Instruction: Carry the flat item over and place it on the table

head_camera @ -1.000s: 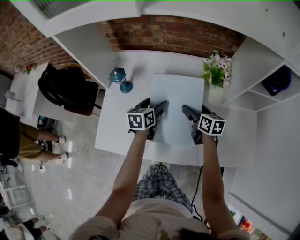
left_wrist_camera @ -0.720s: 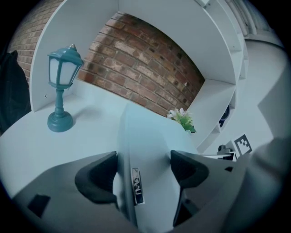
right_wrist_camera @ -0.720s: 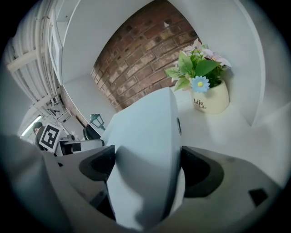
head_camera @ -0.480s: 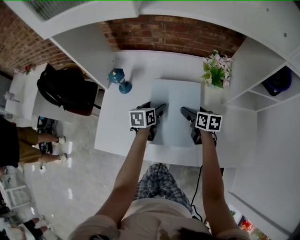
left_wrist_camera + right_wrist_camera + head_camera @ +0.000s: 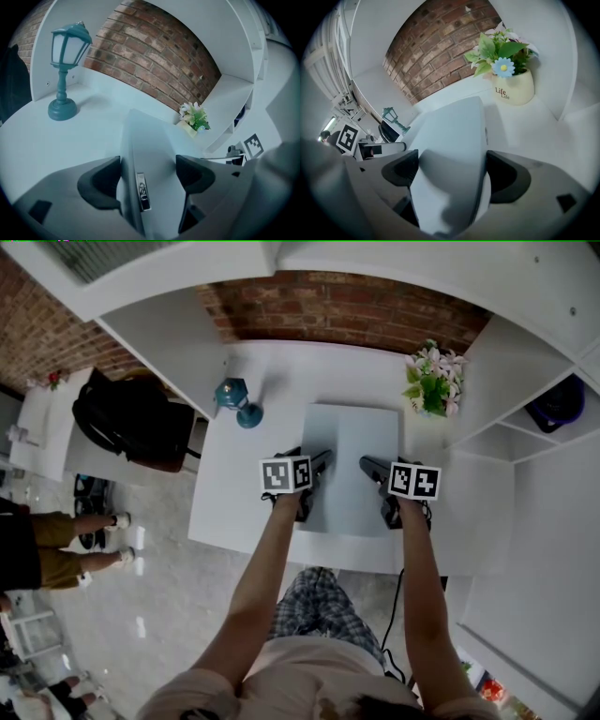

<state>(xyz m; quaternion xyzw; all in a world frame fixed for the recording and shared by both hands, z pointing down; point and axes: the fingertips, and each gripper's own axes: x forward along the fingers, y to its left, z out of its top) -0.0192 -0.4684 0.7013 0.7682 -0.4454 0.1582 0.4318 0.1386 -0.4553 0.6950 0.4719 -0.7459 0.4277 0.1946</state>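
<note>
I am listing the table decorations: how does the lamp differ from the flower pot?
The lamp is teal; the flower pot is cream and holds green leaves. The lamp stands at the flat item's left, the pot at its right. The lamp is slender, the pot squat. Both stand upright on the table.

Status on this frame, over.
Left gripper and right gripper shut on flat item. Item over table, between lamp and flowerpot; touchdown unclear. Nothing in the way.
</note>
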